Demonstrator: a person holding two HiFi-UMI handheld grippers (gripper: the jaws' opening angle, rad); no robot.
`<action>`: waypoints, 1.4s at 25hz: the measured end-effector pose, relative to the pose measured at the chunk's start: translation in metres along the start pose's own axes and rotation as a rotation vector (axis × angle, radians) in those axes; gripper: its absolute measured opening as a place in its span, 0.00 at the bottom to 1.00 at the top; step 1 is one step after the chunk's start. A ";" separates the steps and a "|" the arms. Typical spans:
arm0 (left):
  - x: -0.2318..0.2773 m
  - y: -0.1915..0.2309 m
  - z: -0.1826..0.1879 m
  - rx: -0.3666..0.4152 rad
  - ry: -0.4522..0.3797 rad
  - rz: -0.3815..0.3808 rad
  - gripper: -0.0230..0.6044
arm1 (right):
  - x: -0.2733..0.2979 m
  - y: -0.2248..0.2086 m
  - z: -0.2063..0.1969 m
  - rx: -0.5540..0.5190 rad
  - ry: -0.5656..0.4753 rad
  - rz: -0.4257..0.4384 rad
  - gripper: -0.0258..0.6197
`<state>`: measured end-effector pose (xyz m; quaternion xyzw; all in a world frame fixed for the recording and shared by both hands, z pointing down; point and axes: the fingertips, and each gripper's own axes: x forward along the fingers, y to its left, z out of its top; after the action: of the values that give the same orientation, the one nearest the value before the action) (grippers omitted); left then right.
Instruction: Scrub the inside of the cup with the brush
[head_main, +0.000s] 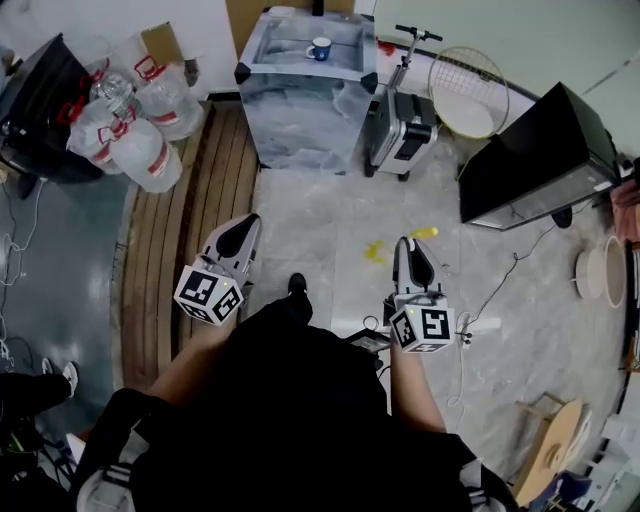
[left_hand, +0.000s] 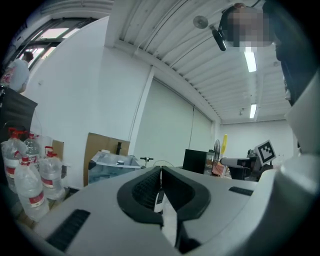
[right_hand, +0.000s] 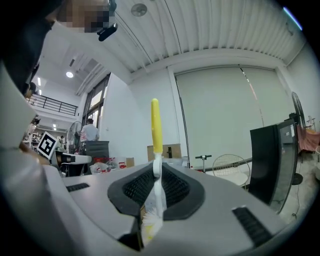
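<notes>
The brush (right_hand: 156, 126) in the right gripper (right_hand: 156, 169) has a yellow handle and white bristles; the cup (head_main: 319, 49) far ahead is blue.

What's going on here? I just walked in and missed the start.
A person stands holding a gripper in each hand. The right gripper is shut on a yellow-handled brush, bristles toward its camera. The left gripper is shut and empty. The blue-and-white cup sits well ahead of them on a marbled table, untouched, so scrubbing has not started.
</notes>
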<state>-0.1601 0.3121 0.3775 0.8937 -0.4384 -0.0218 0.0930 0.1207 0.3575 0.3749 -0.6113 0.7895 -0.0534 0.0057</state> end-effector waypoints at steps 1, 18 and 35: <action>0.014 0.006 0.002 0.002 0.004 -0.011 0.07 | 0.013 -0.006 0.002 0.004 0.000 -0.008 0.12; 0.218 0.115 0.040 0.006 -0.026 -0.031 0.07 | 0.228 -0.069 0.051 -0.033 -0.033 0.038 0.12; 0.428 0.135 0.057 -0.008 -0.011 0.185 0.07 | 0.417 -0.240 0.063 0.004 0.021 0.274 0.12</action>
<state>-0.0092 -0.1136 0.3646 0.8488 -0.5195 -0.0197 0.0961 0.2518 -0.1099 0.3573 -0.4971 0.8656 -0.0601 0.0058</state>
